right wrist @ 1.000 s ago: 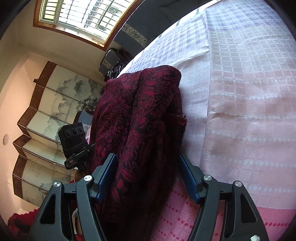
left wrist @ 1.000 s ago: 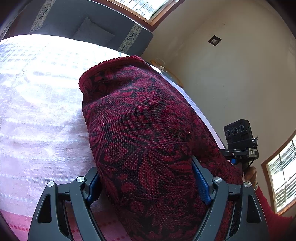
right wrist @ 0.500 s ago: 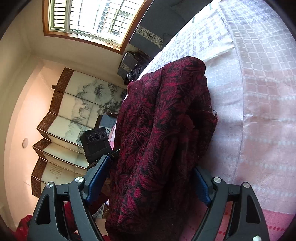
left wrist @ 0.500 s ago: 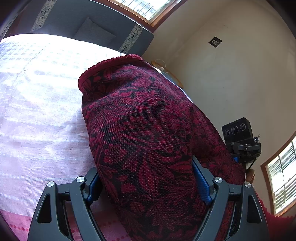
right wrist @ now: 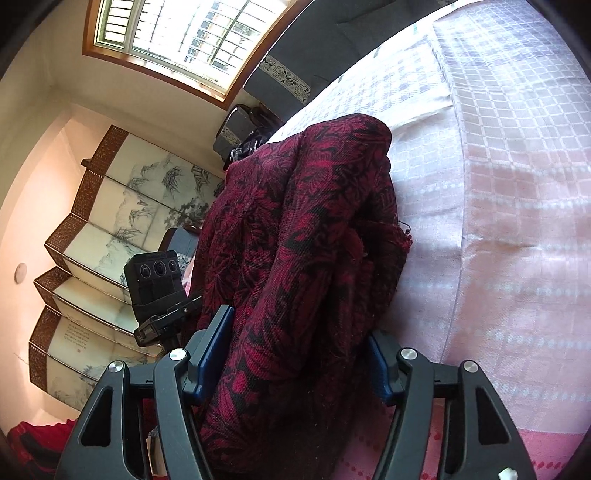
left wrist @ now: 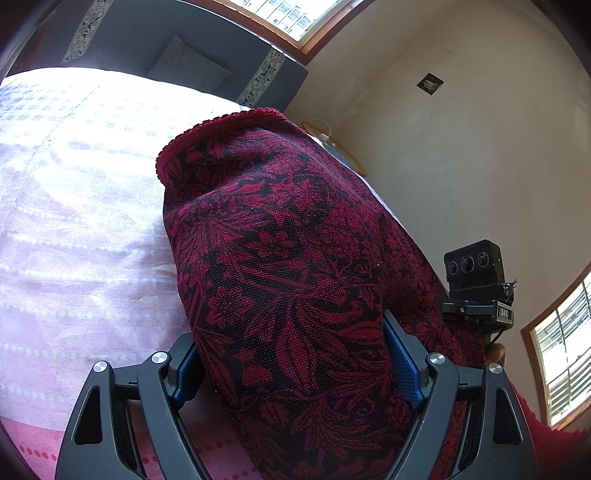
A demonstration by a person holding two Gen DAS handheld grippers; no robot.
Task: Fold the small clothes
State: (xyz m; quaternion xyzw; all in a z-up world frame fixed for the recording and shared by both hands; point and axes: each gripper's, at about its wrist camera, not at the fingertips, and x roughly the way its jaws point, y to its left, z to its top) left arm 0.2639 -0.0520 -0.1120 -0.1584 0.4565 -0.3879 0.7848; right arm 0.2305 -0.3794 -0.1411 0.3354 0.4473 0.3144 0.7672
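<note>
A dark red and black floral-patterned garment is held up above the pink checked bedspread. My left gripper is shut on one end of it, cloth bunched between the blue pads. My right gripper is shut on the other end of the garment, which hangs in thick folds between its jaws. The garment's scalloped hem shows at the top in the left wrist view. Each gripper's camera block shows in the other's view, the right one and the left one.
A dark headboard with a grey cushion stands beyond the bed. A painted folding screen stands at the left in the right wrist view. A window is above it. The bedspread stretches to the right.
Both grippers have lifted and tilted slightly with the garment; the garment has risen and bunched more between the right jaws. Both grips are unchanged.
</note>
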